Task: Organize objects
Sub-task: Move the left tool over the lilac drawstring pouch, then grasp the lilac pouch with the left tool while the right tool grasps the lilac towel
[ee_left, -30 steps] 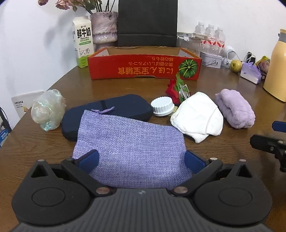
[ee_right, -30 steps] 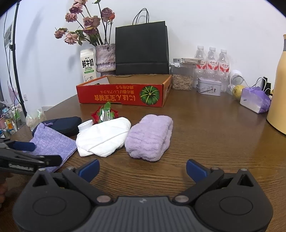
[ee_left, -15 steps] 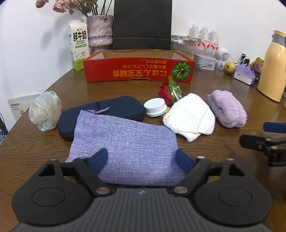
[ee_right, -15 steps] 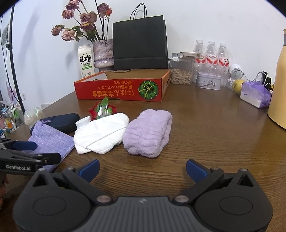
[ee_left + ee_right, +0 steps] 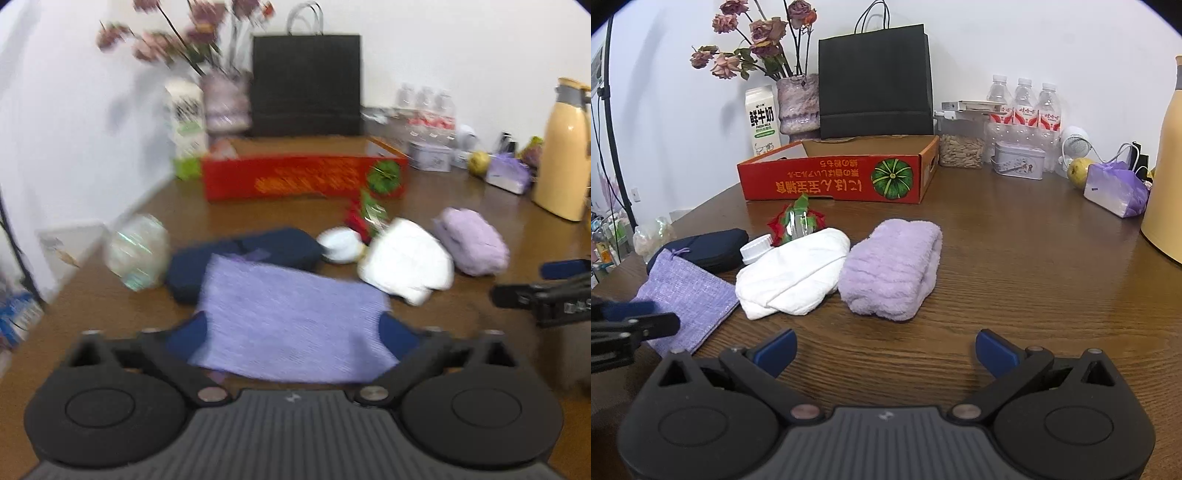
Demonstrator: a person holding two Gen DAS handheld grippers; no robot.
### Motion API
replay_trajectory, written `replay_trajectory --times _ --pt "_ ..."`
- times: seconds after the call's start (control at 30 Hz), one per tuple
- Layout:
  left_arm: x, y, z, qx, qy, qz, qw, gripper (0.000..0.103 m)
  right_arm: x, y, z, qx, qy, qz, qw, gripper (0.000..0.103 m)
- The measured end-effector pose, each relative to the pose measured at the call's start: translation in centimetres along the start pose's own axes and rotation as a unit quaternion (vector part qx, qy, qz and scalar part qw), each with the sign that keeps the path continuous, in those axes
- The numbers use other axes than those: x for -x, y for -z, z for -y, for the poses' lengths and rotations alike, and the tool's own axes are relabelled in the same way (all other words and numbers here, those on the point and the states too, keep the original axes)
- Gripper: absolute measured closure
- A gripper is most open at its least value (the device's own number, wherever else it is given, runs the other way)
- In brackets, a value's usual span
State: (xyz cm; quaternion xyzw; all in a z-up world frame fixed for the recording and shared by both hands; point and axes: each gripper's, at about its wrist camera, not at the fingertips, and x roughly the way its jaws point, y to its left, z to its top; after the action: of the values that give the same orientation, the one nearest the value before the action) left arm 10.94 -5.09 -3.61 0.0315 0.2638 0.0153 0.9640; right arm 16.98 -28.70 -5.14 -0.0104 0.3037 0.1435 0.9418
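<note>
Left gripper point(image 5: 293, 334) has pitched up since the earlier frame; view is motion-blurred. Its fingers straddle the near edge of the flat lilac woven drawstring pouch point(image 5: 291, 325), spread wide, not clamped. Right gripper point(image 5: 884, 349) hovers open over bare tabletop point(image 5: 1015, 258), near the folded lilac fleece towel point(image 5: 892, 267). Step looks like pouch pickup; next: close on the edge, lift toward the red cardboard box point(image 5: 834, 181).

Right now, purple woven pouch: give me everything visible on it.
The purple pouch is flat, coarse lavender weave, with a drawstring knot at its far end. It lies on the wooden table, far end overlapping the dark navy case, right edge beside the white cloth. Left gripper straddles its near edge, jaws apart.
</note>
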Motion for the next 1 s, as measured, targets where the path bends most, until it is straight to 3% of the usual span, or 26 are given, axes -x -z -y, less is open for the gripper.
replay_trajectory --times 0.23,0.37,0.47,0.73,1.0 --pt "-2.7 -1.5 -2.1 -0.001 0.016 -0.069 0.9975 0.0 -0.1 0.0 -0.1 0.001 0.0 -0.002 1.0 0.0" --pt "-5.2 -2.2 -2.0 -0.004 0.037 -0.131 0.9907 0.0 -0.1 0.0 0.0 0.0 0.001 -0.004 1.0 0.0" --pt "-6.2 -2.5 -2.1 0.007 0.043 -0.147 0.9882 0.0 -0.2 0.0 0.0 0.001 0.002 -0.006 1.0 0.0" --pt "-5.9 -1.9 -1.6 0.011 0.035 -0.127 0.9912 0.0 -0.5 -0.4 -0.1 0.008 -0.008 -0.003 1.0 0.0" --pt "-5.6 -1.5 -1.6 0.012 0.034 -0.111 0.9931 0.0 -2.2 -4.0 -0.2 0.036 0.018 0.012 0.999 0.0"
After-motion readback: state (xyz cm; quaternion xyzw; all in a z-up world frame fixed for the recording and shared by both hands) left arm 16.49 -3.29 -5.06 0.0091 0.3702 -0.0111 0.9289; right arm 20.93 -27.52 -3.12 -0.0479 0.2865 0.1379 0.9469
